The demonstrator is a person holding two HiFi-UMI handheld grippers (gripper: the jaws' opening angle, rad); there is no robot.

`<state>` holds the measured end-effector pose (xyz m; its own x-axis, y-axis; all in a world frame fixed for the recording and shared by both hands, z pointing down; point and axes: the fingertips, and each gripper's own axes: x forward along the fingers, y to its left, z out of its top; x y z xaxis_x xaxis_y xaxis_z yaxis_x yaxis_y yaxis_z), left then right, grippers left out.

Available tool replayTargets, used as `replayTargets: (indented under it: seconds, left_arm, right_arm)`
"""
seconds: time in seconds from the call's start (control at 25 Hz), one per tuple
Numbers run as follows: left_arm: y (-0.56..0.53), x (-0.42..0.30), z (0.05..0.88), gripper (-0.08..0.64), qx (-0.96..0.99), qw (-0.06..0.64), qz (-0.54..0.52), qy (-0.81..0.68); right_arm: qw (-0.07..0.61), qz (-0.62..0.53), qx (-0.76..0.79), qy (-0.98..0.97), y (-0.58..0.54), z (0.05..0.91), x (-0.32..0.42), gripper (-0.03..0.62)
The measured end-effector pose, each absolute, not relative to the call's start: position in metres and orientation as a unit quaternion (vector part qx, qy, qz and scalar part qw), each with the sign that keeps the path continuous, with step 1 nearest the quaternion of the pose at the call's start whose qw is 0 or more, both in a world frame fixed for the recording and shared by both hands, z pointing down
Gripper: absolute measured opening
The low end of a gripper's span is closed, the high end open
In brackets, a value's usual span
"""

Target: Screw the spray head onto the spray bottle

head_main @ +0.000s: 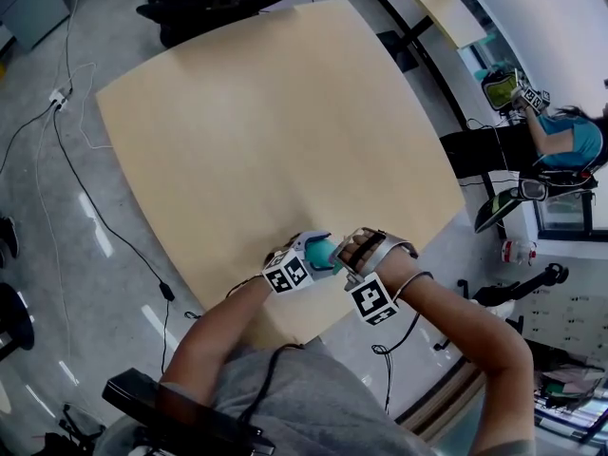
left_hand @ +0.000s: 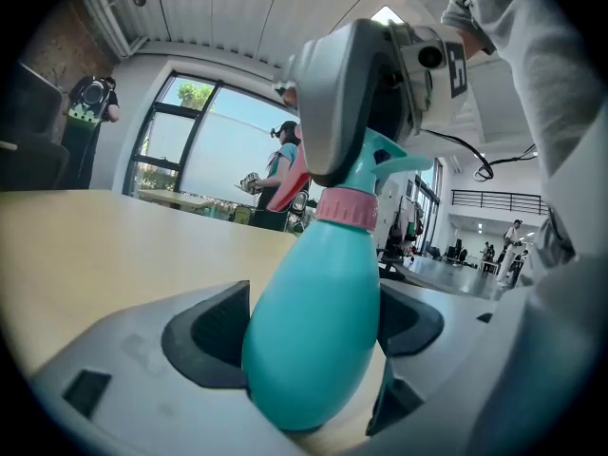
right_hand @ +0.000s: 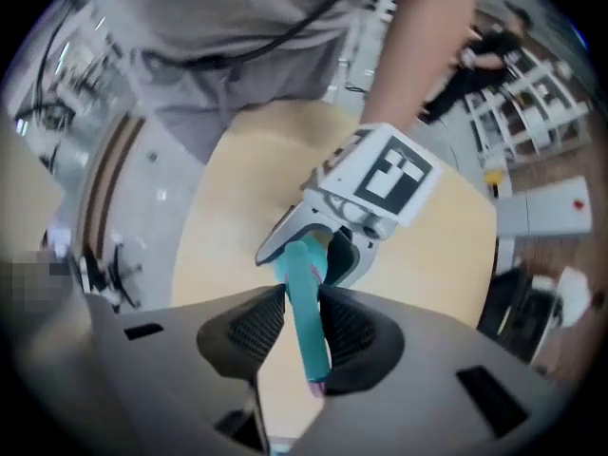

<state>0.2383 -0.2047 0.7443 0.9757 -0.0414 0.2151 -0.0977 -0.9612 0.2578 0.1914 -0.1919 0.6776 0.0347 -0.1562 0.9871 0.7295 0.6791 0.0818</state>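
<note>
Your left gripper (head_main: 306, 257) sits at the counter's (head_main: 247, 131) 6 o'clock edge, jaws pressed onto the spray bottle (left_hand: 313, 335). From the head view, that bottle is only a teal sliver between the two grippers. The left gripper view shows it in full: a smooth, glossy, pear-shaped teal body that leans towards 1 o'clock, with dark pads touching its belly at 9 and 3 o'clock. You cannot see into it, since the plastic is opaque. A ribbed pink collar (left_hand: 347, 207) rings the neck, and above it the grey shell of your right gripper (right_hand: 302, 329) covers most of the teal spray head (right_hand: 299, 274).

The right gripper view gives what the other two lack. Its mesh-textured black pads pinch a narrow teal bar of the spray head from both sides, and the bar runs from 12 to 6 o'clock between them. Beyond it you see the left gripper's marker cube (right_hand: 391, 174), white with black squares, over the pale counter.

The counter is a light, matt wood-look slab with rounded corners. Only the head view shows the glossy grey floor (head_main: 38, 255) with cables (head_main: 76, 179) at 9 o'clock, and a seated person (head_main: 570, 141) at 3 o'clock.
</note>
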Motion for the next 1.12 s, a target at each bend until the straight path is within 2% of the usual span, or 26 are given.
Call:
replayTargets:
  seconds: [0.2,0.36,0.56,0.84,1.12]
  left_arm:
    - [-0.205,0.236,0.745,0.368,0.984,0.132,0.097,-0.069]
    - [-0.203,0.236,0.746,0.367,0.982,0.108,0.106,-0.11]
    - [-0.201,0.237,0.75,0.367,0.98,0.088,0.119,-0.132]
    - [-0.203,0.238,0.754,0.368,0.979,0.113,0.134,-0.104]
    - [-0.202,0.215,0.732,0.382,0.984,0.104,0.122,-0.079]
  right_arm:
    - [0.721,-0.029,-0.02,-0.692,-0.197,0.679,0.189,0.114]
    - [0.716,0.094,0.108,-0.683,-0.194,0.681,0.188,0.126]
    - [0.699,0.138,0.156,-0.684,-0.191,0.683,0.188,0.126]
    - [0.699,0.149,0.144,-0.684,-0.198,0.685,0.19,0.13]
    - [0.693,0.142,0.122,-0.697,-0.199,0.681,0.186,0.133]
